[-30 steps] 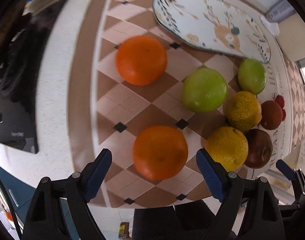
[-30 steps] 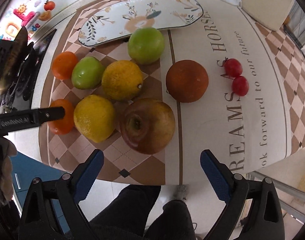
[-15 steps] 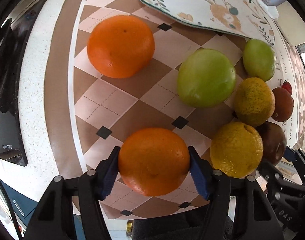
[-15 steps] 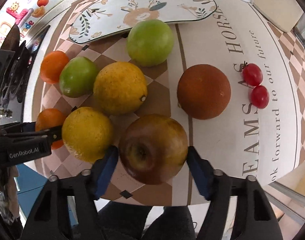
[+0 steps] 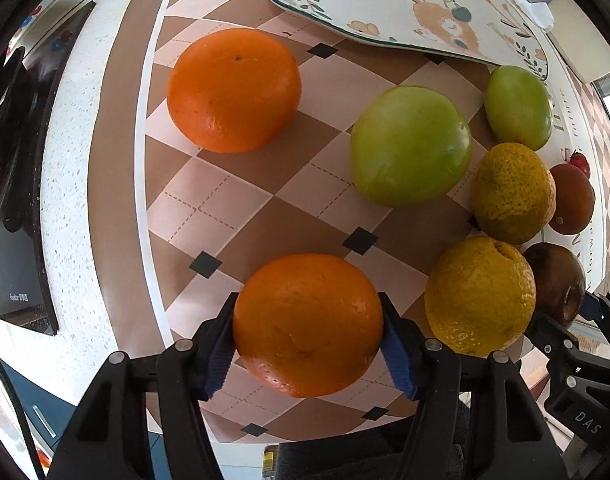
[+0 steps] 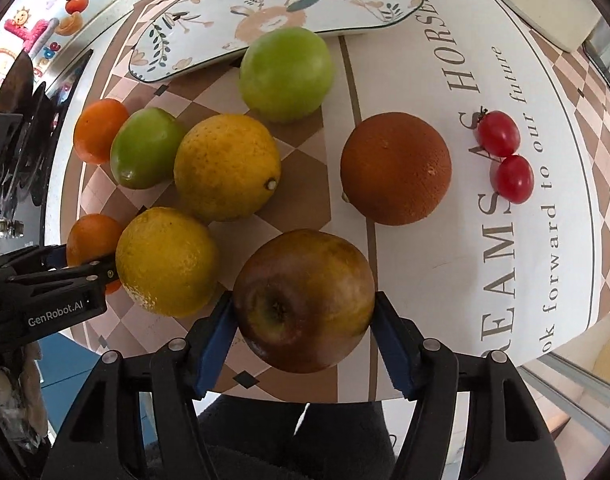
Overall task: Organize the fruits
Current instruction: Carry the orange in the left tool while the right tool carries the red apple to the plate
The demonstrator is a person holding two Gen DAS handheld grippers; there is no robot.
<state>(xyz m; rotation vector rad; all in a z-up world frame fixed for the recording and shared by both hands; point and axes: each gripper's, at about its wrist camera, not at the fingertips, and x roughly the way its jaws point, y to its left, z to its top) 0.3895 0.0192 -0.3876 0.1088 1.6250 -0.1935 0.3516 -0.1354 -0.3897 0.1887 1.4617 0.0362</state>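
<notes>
Left tongs (image 5: 308, 338) pinching near orange (image 5: 307, 324) between blue pads, low over checked tablecloth (image 5: 265, 216) at table's near edge. Right tongs (image 6: 303, 340) pinching brown apple (image 6: 303, 300) the same way, just beside near lemon (image 6: 167, 262). Beyond, flowered platter (image 6: 209, 24) at far side, empty of fruit. Then green apple (image 6: 285, 74) just in front of platter, second lemon (image 6: 227, 168), dark orange (image 6: 396, 168) on lettered strip, smaller green apple (image 6: 145, 148), far orange (image 5: 233, 90) apart at left. Last, two cherry tomatoes (image 6: 505, 158) touching, right of dark orange.
</notes>
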